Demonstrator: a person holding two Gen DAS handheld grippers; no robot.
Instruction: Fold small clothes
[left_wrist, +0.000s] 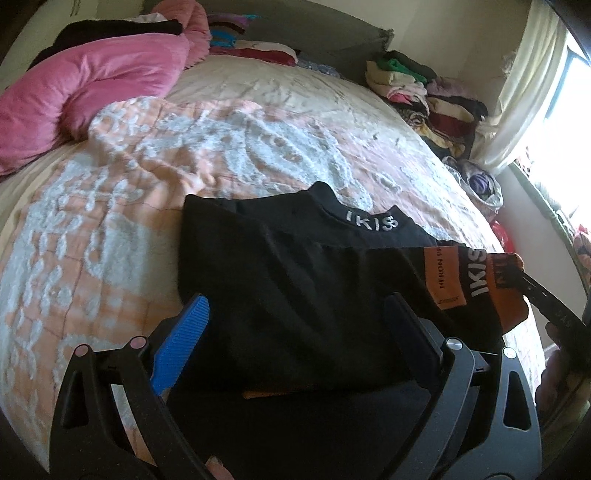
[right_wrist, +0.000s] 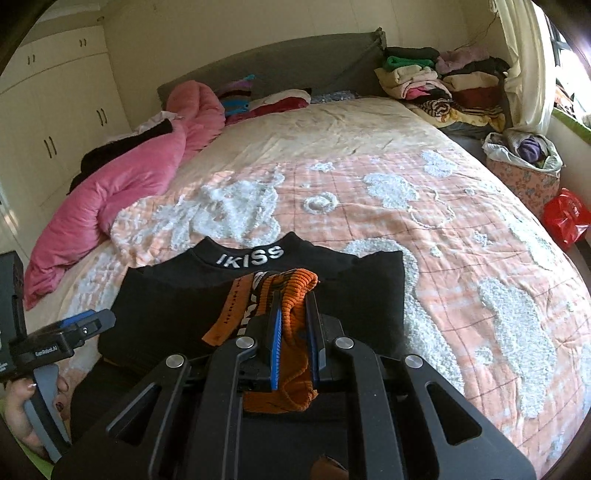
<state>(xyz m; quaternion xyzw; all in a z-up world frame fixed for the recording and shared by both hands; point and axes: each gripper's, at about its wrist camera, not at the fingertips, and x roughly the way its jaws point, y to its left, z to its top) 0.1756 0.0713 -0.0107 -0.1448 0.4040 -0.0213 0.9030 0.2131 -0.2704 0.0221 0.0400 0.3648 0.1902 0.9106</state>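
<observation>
A black knit top (right_wrist: 258, 295) with white "IKISS" lettering on its collar lay on the peach quilted bedspread (right_wrist: 461, 229). The right gripper (right_wrist: 293, 332) was clamped on its orange ribbed cuff (right_wrist: 295, 291), also marked "IKISS". The left gripper (left_wrist: 295, 317) stood apart over the black cloth.

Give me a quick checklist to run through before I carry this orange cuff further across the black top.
1. Right gripper shut on the orange cuff: ok.
2. Left gripper free for the next grab: ok, its jaws stand open over the black top, gripping nothing.
3. Collar lettering lying flat: ok.
4. Far side of the top folded in neatly: ok, its edge looks straight.
5. Bedspread beyond the top free of stray items: ok.
6. Hem nearest you lying even: cannot tell, the grippers hide it.
</observation>
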